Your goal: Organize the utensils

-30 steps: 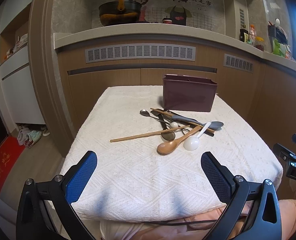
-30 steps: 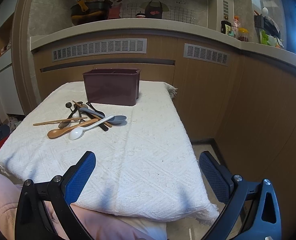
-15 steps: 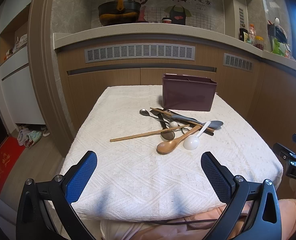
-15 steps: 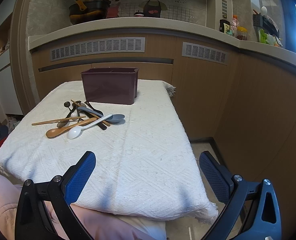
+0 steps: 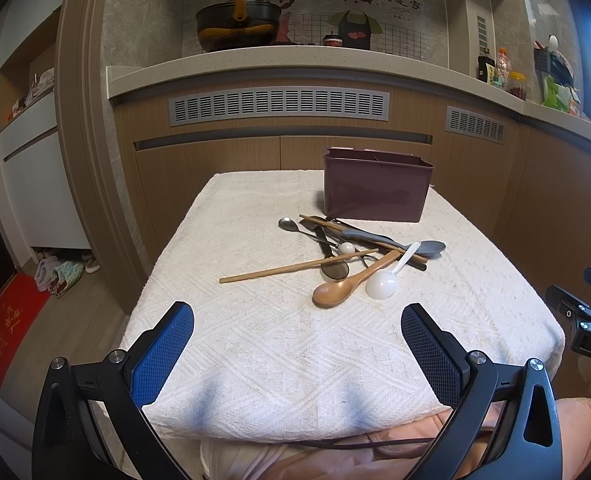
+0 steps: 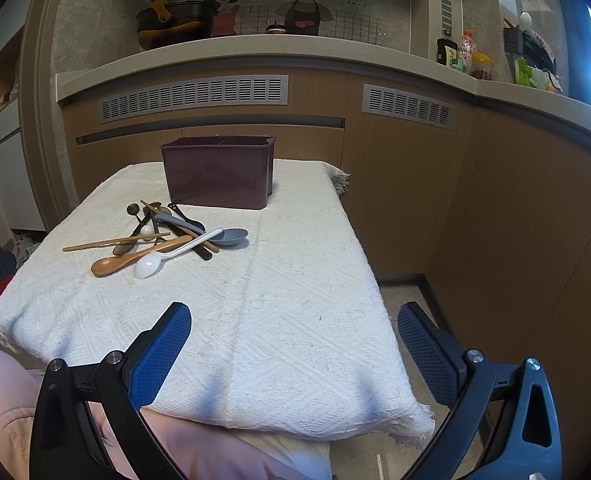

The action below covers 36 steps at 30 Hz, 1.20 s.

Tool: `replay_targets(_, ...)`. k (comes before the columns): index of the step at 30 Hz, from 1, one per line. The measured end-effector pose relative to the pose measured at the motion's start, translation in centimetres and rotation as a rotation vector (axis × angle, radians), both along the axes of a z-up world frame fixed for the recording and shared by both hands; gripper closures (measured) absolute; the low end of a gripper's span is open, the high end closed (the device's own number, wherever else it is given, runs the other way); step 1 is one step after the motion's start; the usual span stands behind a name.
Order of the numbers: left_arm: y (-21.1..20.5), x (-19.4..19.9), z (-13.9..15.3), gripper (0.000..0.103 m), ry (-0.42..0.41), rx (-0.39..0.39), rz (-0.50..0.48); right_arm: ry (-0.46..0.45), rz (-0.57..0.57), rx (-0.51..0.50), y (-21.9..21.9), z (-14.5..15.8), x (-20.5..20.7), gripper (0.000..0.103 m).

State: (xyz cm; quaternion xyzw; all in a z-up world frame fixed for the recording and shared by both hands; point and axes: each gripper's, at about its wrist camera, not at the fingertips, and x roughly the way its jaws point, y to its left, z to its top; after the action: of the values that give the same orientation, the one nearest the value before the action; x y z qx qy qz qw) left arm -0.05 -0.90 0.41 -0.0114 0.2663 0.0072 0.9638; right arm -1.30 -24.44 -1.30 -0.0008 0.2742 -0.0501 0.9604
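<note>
Barely any movement since earlier: right gripper (image 6: pixel 291 344) edged closer. Both your grippers, left gripper (image 5: pixel 297 346) included, gape released. Utensils (image 5: pixel 355 256) piled on surface (image 5: pixel 255 340) before empty-looking holder (image 5: pixel 377 190); nothing sorted.

Utensil pile (image 6: pixel 163 236), maroon holder (image 6: pixel 219 176), white tablecloth (image 6: pixel 287 300)

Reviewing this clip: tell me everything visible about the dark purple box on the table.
The box is dark purple-brown, looks like plastic, rectangular, with an open top and a slightly flared rim. A divider edge shows inside; its contents are hidden. It stands upright on the far part of the white cloth, just behind the pile of utensils. The nearest handles reach its base; whether they touch it is unclear. Neither tongs is near it.
</note>
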Motion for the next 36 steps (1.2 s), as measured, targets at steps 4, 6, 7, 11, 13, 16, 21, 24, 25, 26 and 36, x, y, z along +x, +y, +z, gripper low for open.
replay_targets(4, 0.0, 0.0, 0.0, 0.0, 0.0, 0.0, 0.002, -0.001, -0.001, -0.001, 0.0, 0.0, 0.0, 0.0)
replay_targets(6, 0.0, 0.0, 0.0, 0.0, 0.0, 0.001, 0.001, -0.001, -0.001, -0.001, 0.0, 0.0, 0.0, 0.0)
replay_targets(7, 0.0, 0.1, 0.0, 0.0, 0.0, 0.001, 0.001, -0.001, -0.001, -0.001, 0.0, 0.0, 0.0, 0.0)
replay_targets(11, 0.0, 0.0, -0.1, 0.0, 0.001, 0.001, 0.001, 0.001, 0.003, -0.005, 0.1, 0.1, 0.0, 0.0)
replay_targets(13, 0.0, 0.0, -0.1, 0.0, 0.001, 0.001, 0.001, 0.0, 0.002, -0.005, 0.1, 0.1, 0.0, 0.0)
replay_targets(16, 0.0, 0.1, -0.1, 0.0, 0.002, 0.001, 0.001, 0.002, 0.004, -0.005, 0.2, 0.1, 0.1, 0.0)
replay_targets(21, 0.0, 0.1, -0.3, 0.0, 0.007, 0.005, -0.004, 0.005, 0.004, -0.006, 0.2, 0.1, 0.1, 0.0)
replay_targets(24, 0.1, 0.5, -0.2, 0.0, 0.014, 0.019, -0.023, 0.004, 0.006, -0.015, 0.1, 0.1, 0.3, 0.0)
replay_targets(25, 0.1, 0.7, -0.1, 0.0, 0.011, 0.023, -0.031, 0.0, 0.012, -0.024, 0.2, 0.3, 0.5, 0.0)
replay_targets(26, 0.1, 1.0, 0.1, 0.0, 0.006, 0.027, -0.042, -0.005, 0.017, -0.036, 0.2, 0.4, 0.8, 0.0)
replay_targets(36, 0.5, 7.2, 0.8, 0.0, 0.006, 0.08, -0.124, -0.009, 0.158, -0.105, 1.8, 2.0, 6.2, 0.0)
